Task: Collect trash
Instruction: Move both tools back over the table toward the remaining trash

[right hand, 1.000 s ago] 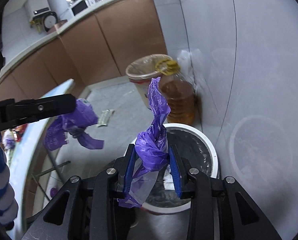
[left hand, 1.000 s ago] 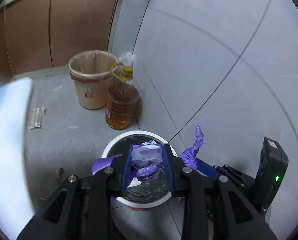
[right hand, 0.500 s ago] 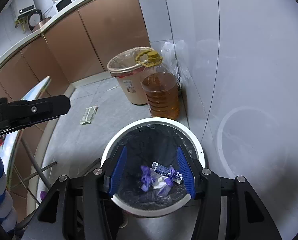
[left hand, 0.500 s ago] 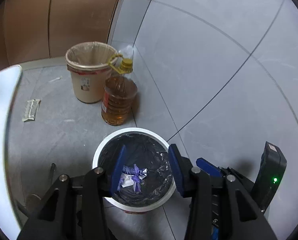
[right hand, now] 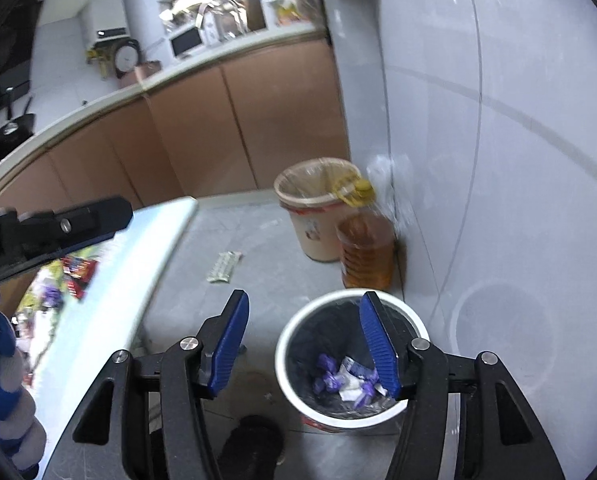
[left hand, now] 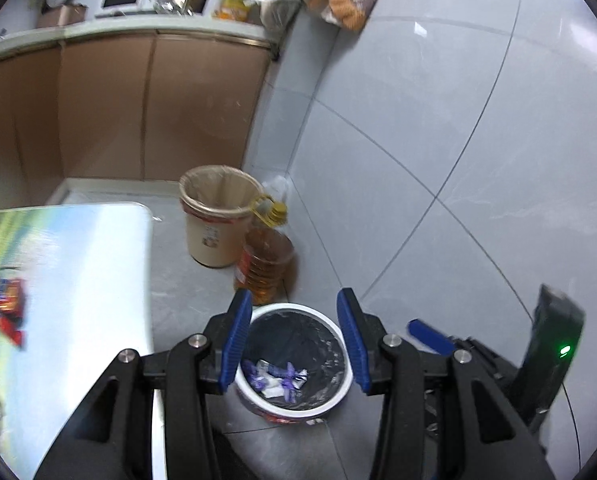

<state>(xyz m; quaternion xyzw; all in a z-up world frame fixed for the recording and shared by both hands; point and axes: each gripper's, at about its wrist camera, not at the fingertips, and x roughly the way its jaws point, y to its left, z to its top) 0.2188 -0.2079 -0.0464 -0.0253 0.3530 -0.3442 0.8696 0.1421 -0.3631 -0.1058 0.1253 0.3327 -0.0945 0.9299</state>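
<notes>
A white bin (left hand: 254, 396) with a black liner stands on the floor by the tiled wall. Purple bags and white wrappers (left hand: 276, 376) lie at its bottom. My left gripper (left hand: 294, 296) hangs above the bin, open, with nothing between its blue pads. In the right wrist view the same bin (right hand: 294, 336) sits below and right of centre, with the purple trash (right hand: 338, 376) inside. My right gripper (right hand: 304, 298) is above it, its jaws opening and empty. The left gripper's black finger (right hand: 58, 224) shows at the left of that view.
A beige lined bin (left hand: 218, 216) and a bottle of amber oil (left hand: 264, 264) stand against the wall behind. A table with a printed top (left hand: 58, 300) lies at the left, red wrappers (right hand: 78, 268) on it. A pale wrapper (right hand: 223, 267) lies on the floor.
Both grippers let go of the purple bags, which now lie in the white bin. Both jaws widened, and both grippers rose and pulled back from the bin.
</notes>
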